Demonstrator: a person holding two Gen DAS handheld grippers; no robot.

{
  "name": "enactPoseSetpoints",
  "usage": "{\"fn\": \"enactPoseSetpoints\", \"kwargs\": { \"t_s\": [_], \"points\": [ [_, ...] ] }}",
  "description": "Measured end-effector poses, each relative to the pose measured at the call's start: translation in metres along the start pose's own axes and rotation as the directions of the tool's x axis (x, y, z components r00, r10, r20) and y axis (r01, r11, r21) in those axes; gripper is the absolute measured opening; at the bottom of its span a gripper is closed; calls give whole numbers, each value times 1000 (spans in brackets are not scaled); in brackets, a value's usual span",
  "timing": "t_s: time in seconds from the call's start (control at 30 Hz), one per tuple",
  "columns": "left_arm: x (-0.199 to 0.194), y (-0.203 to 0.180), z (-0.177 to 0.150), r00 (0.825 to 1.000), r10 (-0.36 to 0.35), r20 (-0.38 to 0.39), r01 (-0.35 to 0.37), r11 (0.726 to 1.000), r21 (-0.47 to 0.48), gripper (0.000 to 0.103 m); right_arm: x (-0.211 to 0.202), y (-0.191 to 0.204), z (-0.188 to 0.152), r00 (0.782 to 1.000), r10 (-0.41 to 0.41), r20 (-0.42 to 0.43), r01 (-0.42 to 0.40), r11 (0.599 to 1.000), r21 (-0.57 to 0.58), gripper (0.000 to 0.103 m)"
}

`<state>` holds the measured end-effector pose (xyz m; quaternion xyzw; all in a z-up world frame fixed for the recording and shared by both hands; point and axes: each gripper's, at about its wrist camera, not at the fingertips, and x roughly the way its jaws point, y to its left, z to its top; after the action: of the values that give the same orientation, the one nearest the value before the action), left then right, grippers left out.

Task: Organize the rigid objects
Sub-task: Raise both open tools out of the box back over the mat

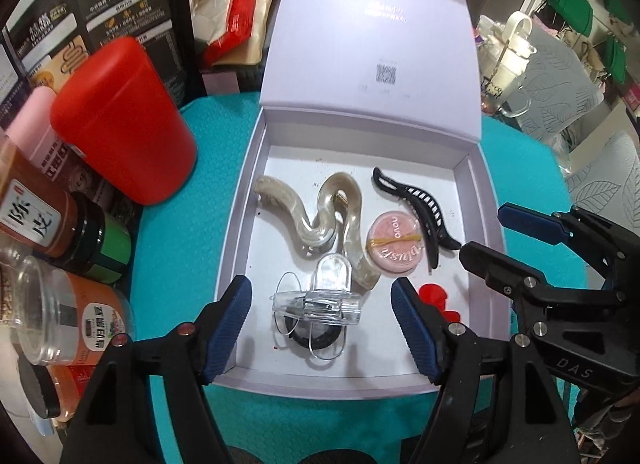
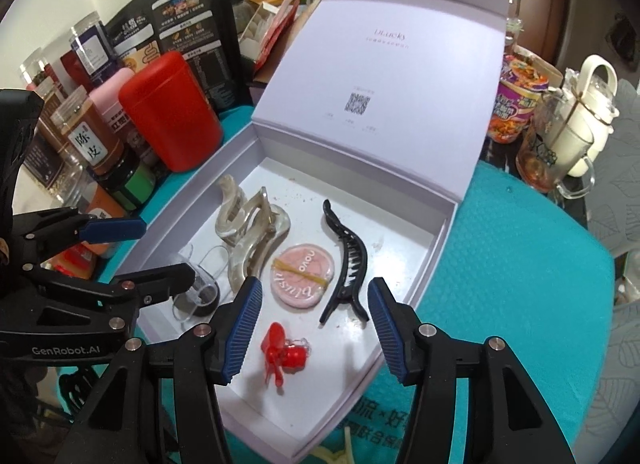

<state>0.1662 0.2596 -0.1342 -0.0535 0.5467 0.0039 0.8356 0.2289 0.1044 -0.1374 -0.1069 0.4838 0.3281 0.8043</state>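
Hair clips (image 1: 316, 219), a blush compact (image 1: 394, 244) and a clear clip (image 1: 320, 298) lie inside the open lilac box (image 1: 248, 167) on the teal surface (image 1: 208, 151); left claw (image 1: 322, 328) and right claw (image 2: 316, 328) hover above, both agape, gripping nothing.

The left gripper (image 1: 322, 328) points steeply downward, its two blue-padded fingers (image 1: 229, 328) spread wide apart with nothing pressed between the pads. The right gripper (image 2: 314, 330) hangs just beside it at a similar downward tilt, its ribbed blue fingers (image 2: 243, 328) likewise parted and gripping nothing. Each shows in the other's view as a black frame with one blue fingertip reaching forward: the right gripper at the right edge of the left wrist view, the left gripper at the left edge of the right wrist view.
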Motion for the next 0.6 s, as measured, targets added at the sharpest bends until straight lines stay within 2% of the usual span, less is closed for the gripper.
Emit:
{"fn": "enactPoseSetpoints", "kwargs": {
  "t_s": [0.4,0.6],
  "points": [
    [-62,-18,0,993,15,115,-14,1000,-8,72,-63,4,1,994,-21,108,22,1000,-10,55],
    [-93,-32,-8,986,15,165,-15,1000,-2,72,-97,4,-9,987,-30,155,30,1000,2,55]
  ]
}}
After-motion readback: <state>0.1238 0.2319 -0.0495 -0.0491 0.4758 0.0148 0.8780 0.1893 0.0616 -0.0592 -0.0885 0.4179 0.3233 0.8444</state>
